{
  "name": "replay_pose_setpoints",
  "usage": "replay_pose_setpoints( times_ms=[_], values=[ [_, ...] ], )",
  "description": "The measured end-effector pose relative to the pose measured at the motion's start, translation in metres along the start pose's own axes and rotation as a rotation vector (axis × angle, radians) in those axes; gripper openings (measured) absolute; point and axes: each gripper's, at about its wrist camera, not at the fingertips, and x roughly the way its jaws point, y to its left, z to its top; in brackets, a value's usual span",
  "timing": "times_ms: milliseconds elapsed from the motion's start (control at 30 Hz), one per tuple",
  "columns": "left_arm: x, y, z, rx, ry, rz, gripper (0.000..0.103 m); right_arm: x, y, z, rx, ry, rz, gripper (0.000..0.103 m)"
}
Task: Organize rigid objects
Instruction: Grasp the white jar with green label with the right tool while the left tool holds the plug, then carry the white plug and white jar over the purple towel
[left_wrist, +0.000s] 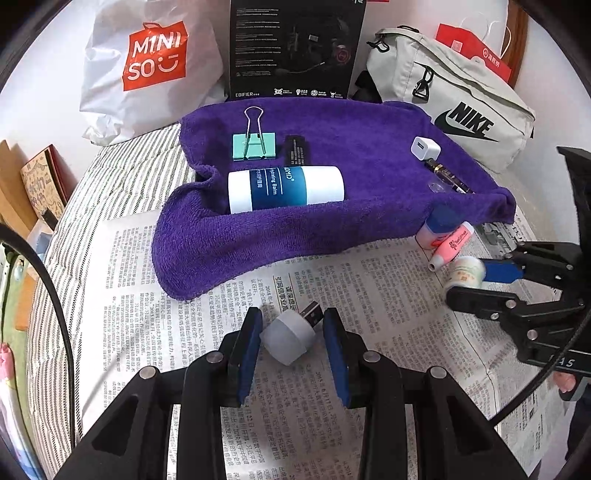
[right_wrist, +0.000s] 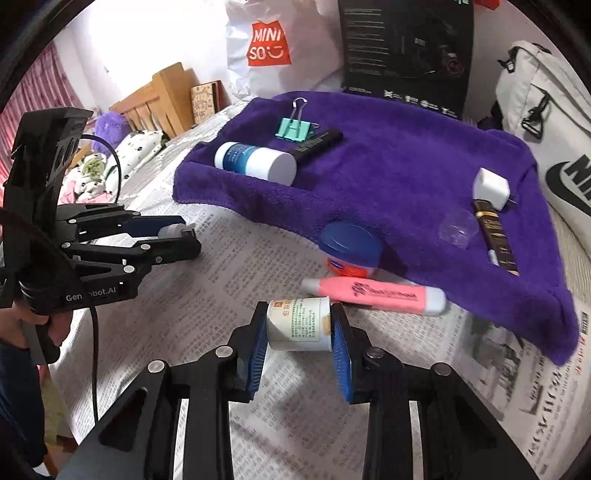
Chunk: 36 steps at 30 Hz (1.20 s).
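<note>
While the left hand-held gripper (left_wrist: 291, 334) sits partly closed, pads pinching a grey USB plug (left_wrist: 290, 332) over the newspaper (left_wrist: 369, 295), the right hand-held gripper (right_wrist: 299, 326) clamps a small white jar (right_wrist: 297, 325) beside the purple towel (right_wrist: 388, 177).

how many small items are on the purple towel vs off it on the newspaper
On the purple towel: 6 (binder clip, balm tube, black stick, white charger, clear cap, dark pen)
Newspaper side: 4 (blue-lidded jar, pink highlighter, USB light, small cup)
Total: 10
</note>
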Motion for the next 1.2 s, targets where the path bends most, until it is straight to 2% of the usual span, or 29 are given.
replay_pose_setpoints(
  times_ms=[167,267,433,700,1200],
  values=[
    [0.001,-0.007,0.000,0.022,0.003,0.022,0.033,-0.021,-0.010,-0.012,0.017,0.008,-0.089,0.032],
    [0.002,-0.013,0.000,0.038,0.005,0.046,0.033,-0.019,-0.020,-0.018,0.052,0.036,-0.118,0.032],
    [0.003,-0.016,0.000,0.047,0.005,0.055,0.033,-0.013,-0.023,-0.023,0.068,0.035,-0.121,0.032],
    [-0.002,-0.008,0.000,0.001,0.011,-0.007,0.033,-0.027,-0.024,-0.022,0.075,0.020,-0.099,0.031],
    [-0.031,-0.004,0.024,-0.008,-0.010,-0.006,0.033,-0.048,-0.035,-0.013,0.118,0.010,-0.058,0.031]
  ],
)
